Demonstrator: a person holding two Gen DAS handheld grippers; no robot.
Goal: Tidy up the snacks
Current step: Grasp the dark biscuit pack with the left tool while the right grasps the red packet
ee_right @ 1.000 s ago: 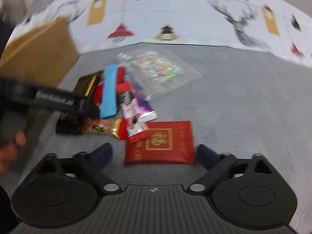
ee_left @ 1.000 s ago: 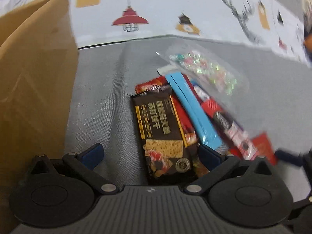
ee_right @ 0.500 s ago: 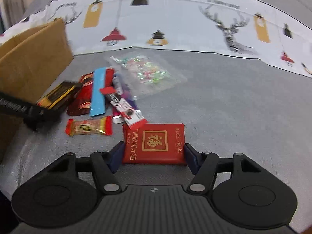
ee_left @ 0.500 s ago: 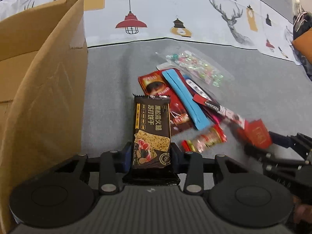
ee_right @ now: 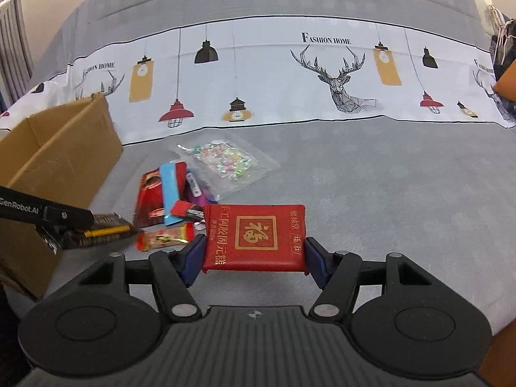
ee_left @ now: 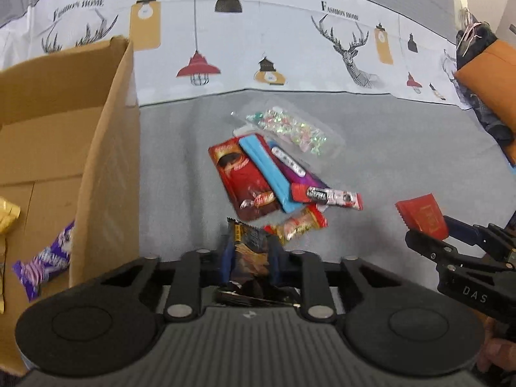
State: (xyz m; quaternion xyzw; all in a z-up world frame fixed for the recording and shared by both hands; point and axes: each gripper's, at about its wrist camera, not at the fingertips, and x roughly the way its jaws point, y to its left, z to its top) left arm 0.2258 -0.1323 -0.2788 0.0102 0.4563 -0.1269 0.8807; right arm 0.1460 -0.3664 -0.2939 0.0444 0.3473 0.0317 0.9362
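The left hand-held gripper (ee_left: 250, 251), pinching the dark cracker pack (ee_left: 248, 248), was nearer the cardboard box (ee_left: 106, 161) to its left; the right hand-held gripper (ee_right: 254, 258) pinched the red packet (ee_right: 254, 237).

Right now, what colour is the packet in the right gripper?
Red with gold print, clearest in the right wrist view.

Grey fabric bed surface (ee_right: 371, 177) in the near ground, crossed at the far side by a white printed band (ee_right: 274, 74) of lamps, deer heads and "FASHION HOME" lettering; grey curtain (ee_right: 13, 48) at far left.
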